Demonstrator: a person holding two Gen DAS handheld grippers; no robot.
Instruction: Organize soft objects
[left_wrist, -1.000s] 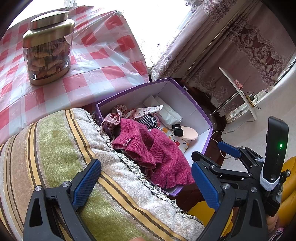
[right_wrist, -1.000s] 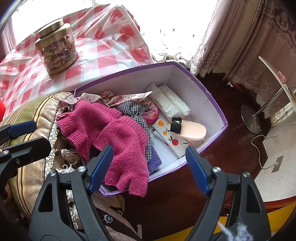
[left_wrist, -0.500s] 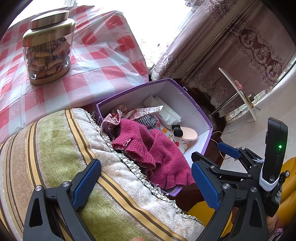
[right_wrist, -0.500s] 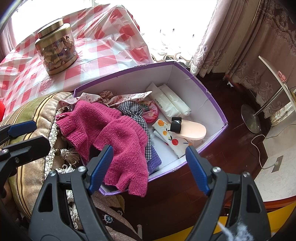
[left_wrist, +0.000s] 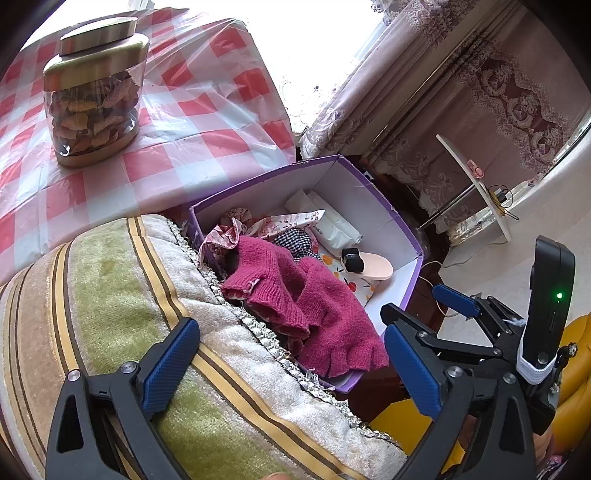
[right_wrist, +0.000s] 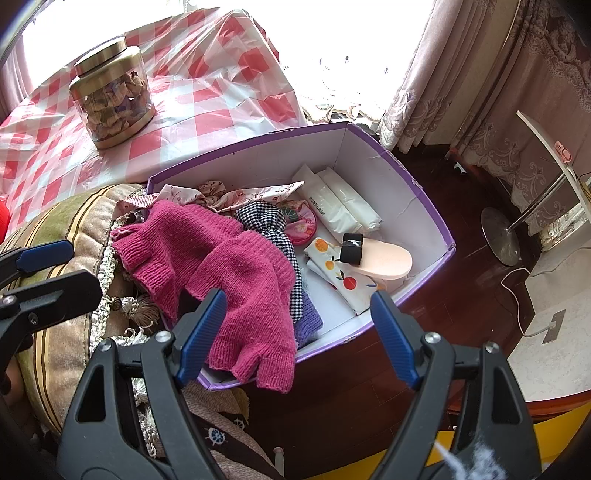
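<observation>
We see bright daylight flooding through a window behind patterned mauve curtains. A table under a red-checked plastic cloth stands before it, on dark polished wood floor meeting pale tile.

The box sits on the floor, just in front of the bench that carries the jar. A cushion lies to its left. In the box, gloves drape over the near-left wall; a sole and packets lie to the right.
</observation>
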